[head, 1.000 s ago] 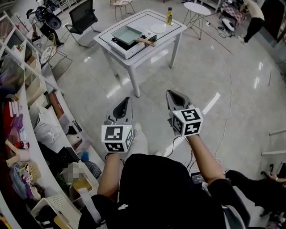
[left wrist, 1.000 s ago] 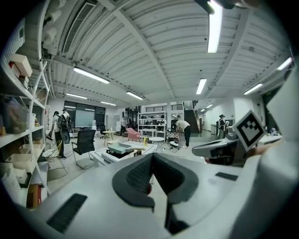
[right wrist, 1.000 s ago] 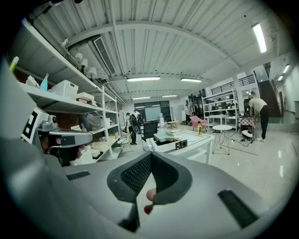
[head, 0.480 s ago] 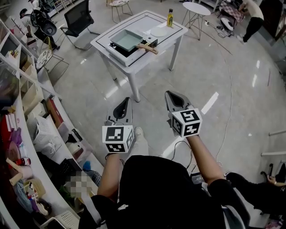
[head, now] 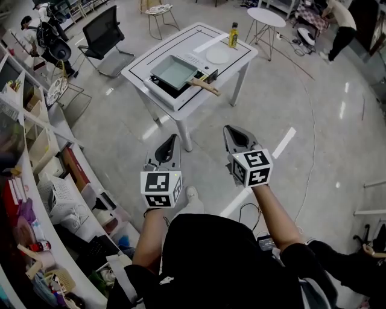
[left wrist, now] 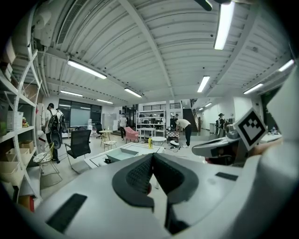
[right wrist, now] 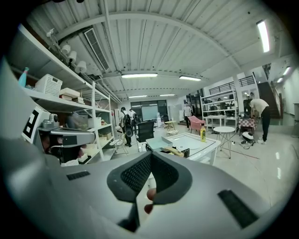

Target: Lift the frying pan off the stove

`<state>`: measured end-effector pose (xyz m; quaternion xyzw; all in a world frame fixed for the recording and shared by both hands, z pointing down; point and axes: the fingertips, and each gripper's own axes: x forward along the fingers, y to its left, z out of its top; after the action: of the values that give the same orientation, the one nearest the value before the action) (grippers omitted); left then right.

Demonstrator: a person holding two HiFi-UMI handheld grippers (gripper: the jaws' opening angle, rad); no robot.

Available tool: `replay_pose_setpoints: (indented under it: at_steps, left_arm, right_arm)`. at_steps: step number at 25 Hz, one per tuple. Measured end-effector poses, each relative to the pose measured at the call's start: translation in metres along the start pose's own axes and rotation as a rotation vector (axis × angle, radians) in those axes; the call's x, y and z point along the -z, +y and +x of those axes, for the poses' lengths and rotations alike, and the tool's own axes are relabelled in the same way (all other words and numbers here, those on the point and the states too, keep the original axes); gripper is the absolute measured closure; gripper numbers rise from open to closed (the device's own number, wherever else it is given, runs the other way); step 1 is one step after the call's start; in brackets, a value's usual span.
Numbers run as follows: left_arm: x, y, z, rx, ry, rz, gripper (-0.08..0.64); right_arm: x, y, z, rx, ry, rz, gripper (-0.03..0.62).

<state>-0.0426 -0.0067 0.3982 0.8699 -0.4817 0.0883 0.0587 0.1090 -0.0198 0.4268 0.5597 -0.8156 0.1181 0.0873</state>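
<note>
A rectangular pale-green frying pan (head: 172, 71) with a wooden handle (head: 206, 88) sits on a black stove (head: 183, 86) on a white table (head: 236, 59), a few steps ahead of me. Both grippers are held out at waist height over the floor, well short of the table. My left gripper (head: 174, 138) is shut and empty, and so is my right gripper (head: 228, 128). In the left gripper view the shut jaw tips (left wrist: 153, 155) point toward the pan (left wrist: 121, 154). The right gripper view shows its closed tips (right wrist: 150, 154) below the pan (right wrist: 159, 141).
A yellow bottle (head: 233, 35) and a white plate (head: 218, 55) stand on the table's far side. Cluttered shelves (head: 36, 181) run along my left. An office chair (head: 108, 27) and a round side table (head: 265, 15) stand beyond. A person (head: 341, 24) bends over at the far right.
The table with the pan has come a little nearer and lower in the head view. Both grippers keep their pose, shut and side by side.
</note>
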Motion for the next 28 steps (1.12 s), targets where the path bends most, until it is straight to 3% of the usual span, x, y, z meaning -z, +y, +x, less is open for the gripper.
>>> replay_pose_setpoints:
  at_steps: [16, 28]
  left_arm:
    - [-0.019, 0.095, 0.075, 0.064, -0.007, -0.009, 0.549]
    - [-0.005, 0.123, 0.108, 0.122, 0.009, -0.04, 0.549]
  right_arm:
    - [-0.036, 0.001, 0.111, 0.051, 0.026, -0.026, 0.592]
    - [-0.029, -0.006, 0.15, 0.106, 0.076, -0.036, 0.592]
